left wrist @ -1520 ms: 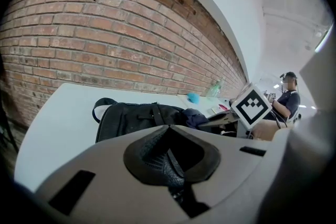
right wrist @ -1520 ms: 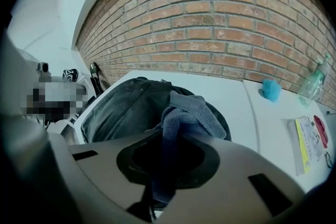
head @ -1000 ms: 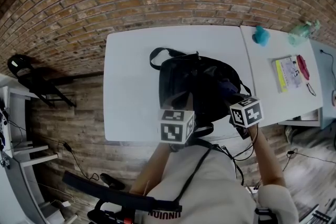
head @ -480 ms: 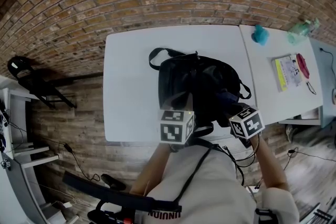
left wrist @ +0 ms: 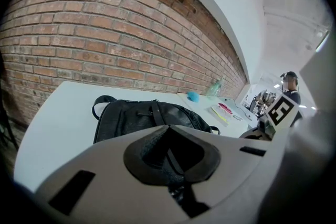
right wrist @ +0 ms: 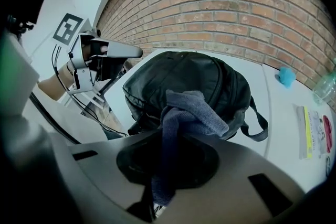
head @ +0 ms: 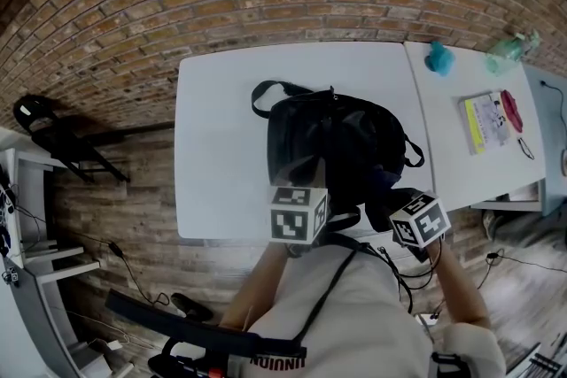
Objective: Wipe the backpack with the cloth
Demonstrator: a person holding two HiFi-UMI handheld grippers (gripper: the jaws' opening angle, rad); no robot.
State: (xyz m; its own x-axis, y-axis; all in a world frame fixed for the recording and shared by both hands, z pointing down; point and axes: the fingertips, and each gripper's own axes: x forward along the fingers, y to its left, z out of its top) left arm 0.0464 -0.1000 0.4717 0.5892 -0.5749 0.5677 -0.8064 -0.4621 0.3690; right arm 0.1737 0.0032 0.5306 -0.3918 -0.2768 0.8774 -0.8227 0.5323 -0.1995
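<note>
The black backpack (head: 332,142) lies flat on the white table (head: 221,146), its handle loop toward the brick wall. My right gripper (head: 403,195) hangs at the pack's near right corner, by the table's front edge, shut on a blue-grey cloth (right wrist: 186,113). The cloth bunches above the jaws and trails down between them, with the backpack (right wrist: 184,78) just beyond it. My left gripper (head: 303,177) sits at the pack's near left edge. Its jaws are shut, and I see nothing between them in the left gripper view (left wrist: 169,147). The backpack (left wrist: 147,115) lies ahead of it.
A second white table (head: 452,155) adjoins on the right, carrying a teal object (head: 439,58), a clear bottle (head: 509,53), a yellow-edged booklet (head: 483,124) and a red item (head: 512,112). A black chair (head: 49,133) stands on the wooden floor at left. Cables trail from the grippers.
My right gripper, still holding the cloth, has slid off the backpack's right side toward me and the table's front edge. The left gripper and the backpack have stayed put.
</note>
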